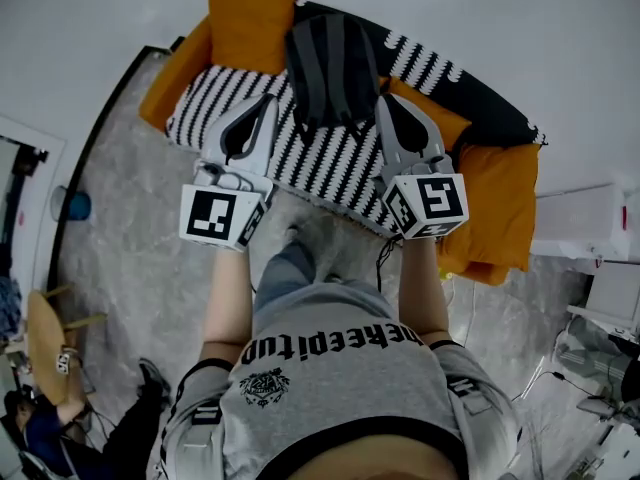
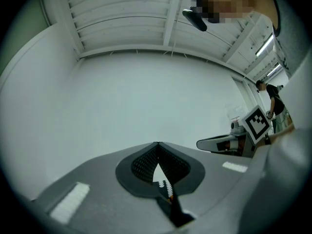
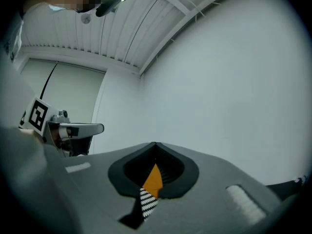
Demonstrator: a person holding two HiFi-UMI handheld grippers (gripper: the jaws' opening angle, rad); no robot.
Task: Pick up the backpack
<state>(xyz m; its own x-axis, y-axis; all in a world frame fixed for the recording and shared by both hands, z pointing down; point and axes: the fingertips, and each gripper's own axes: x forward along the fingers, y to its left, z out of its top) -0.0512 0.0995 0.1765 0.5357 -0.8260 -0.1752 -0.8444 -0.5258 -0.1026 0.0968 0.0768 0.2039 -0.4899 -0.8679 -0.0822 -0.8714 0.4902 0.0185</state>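
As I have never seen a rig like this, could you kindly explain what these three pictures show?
No robot here: a person holds a gripper in each hand. The head view looks down from a camera on their head; the other two come from cameras riding on each gripper, looking along its fingers. The left gripper and right gripper both have closed fingers and hold nothing. Between them in the head view, a dark backpack lies on a striped sofa with orange cushions.

Backpack [image 1: 332,68] on sofa [image 1: 320,163], R of cushion [image 1: 250,13]
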